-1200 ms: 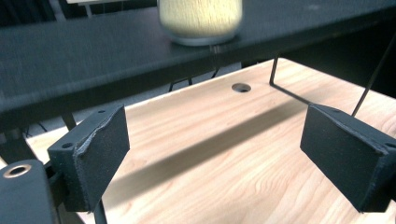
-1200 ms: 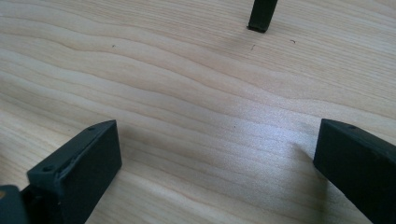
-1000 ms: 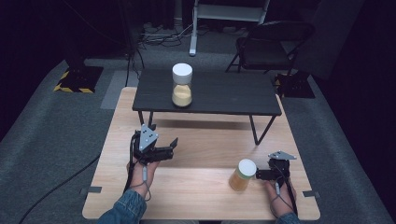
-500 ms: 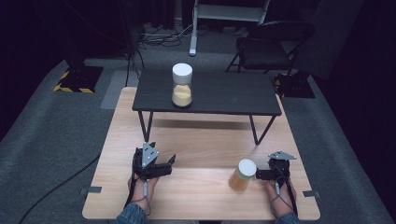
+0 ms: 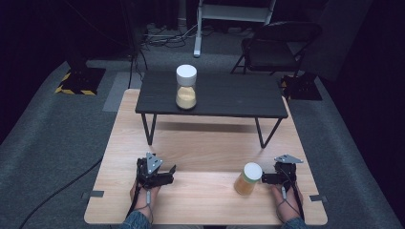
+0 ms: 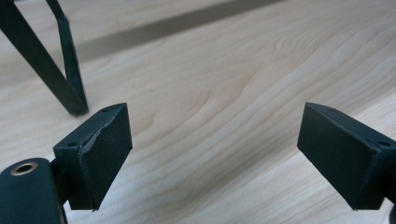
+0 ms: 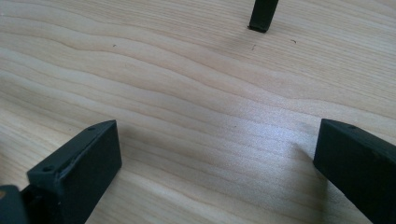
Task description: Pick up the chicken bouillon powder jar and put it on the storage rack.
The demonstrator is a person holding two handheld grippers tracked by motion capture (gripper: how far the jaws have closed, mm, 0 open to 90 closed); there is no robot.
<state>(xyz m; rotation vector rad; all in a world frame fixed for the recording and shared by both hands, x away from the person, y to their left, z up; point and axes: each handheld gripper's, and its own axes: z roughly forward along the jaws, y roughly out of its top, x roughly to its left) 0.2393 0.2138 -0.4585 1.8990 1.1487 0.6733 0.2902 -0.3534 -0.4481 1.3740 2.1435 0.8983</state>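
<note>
A jar with a white lid and yellow-orange contents [image 5: 248, 179] stands on the wooden table [image 5: 205, 143] near its front right. Just to the jar's right is my right gripper [image 5: 273, 174], low over the wood. In the right gripper view its jaws [image 7: 217, 172] stand open with bare wood between them. My left gripper [image 5: 167, 171] sits low at the front left, and in the left gripper view it [image 6: 215, 154] is open and empty. A second, like jar [image 5: 186, 87] stands on the small black table [image 5: 229, 98] farther back.
The black table's thin legs [image 6: 70, 88] [image 7: 263, 16] come down onto the wood ahead of both grippers. A black chair [image 5: 277, 47] and cables lie on the grey floor beyond. Bare wood stretches between the two grippers.
My left gripper has come down and drawn back toward the table's front edge. The right gripper and both jars have kept still.
</note>
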